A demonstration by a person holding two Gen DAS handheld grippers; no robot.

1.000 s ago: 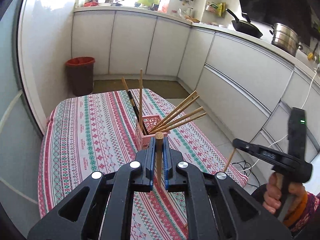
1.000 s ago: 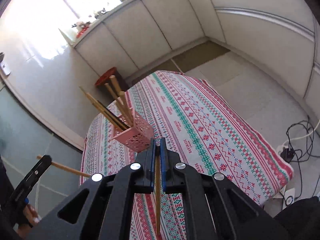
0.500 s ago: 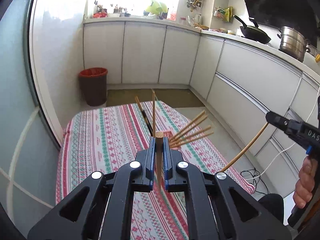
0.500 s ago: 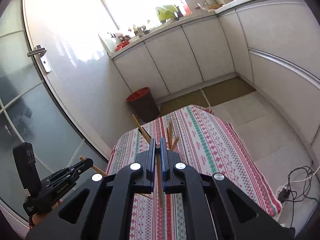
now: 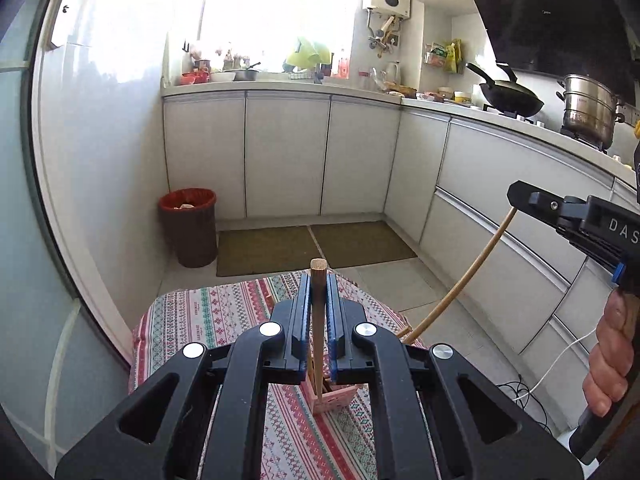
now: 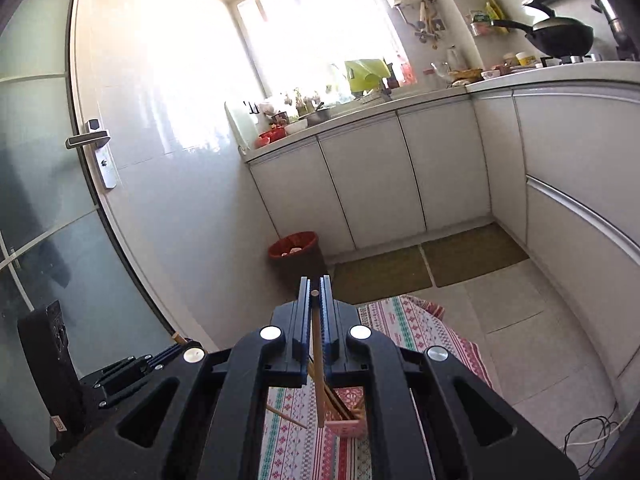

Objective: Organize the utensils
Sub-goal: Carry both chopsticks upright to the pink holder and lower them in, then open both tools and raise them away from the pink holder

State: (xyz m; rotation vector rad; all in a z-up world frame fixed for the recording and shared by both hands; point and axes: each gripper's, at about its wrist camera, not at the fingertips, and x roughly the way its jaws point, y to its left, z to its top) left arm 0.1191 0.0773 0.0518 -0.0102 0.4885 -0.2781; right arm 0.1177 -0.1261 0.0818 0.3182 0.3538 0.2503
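Observation:
My left gripper [image 5: 318, 280] is shut on a thick wooden chopstick [image 5: 317, 320] that stands upright between the blue pads. Below it a pink basket [image 5: 334, 398] sits on the patterned tablecloth [image 5: 224, 316], mostly hidden by the jaws. At the right, a hand holds my right gripper [image 5: 515, 199], shut on a thin chopstick [image 5: 468, 276] that slants down toward the basket. In the right wrist view, the right gripper [image 6: 316, 292] clamps that chopstick [image 6: 319, 376] above the pink basket [image 6: 348, 428], which holds several chopsticks. The left gripper [image 6: 168, 354] shows at lower left.
A dark bin with a red liner [image 5: 188, 220] stands by the wall beyond the table. Two brown floor mats [image 5: 316, 246] lie before the white cabinets [image 5: 286, 156]. A wok [image 5: 510, 96] and steel pot [image 5: 588, 114] sit on the counter. Cables [image 6: 588, 440] lie on the floor at right.
Both grippers have risen with their chopsticks still clamped. The table and basket have dropped low in both views, and the right gripper's view has levelled toward the window.

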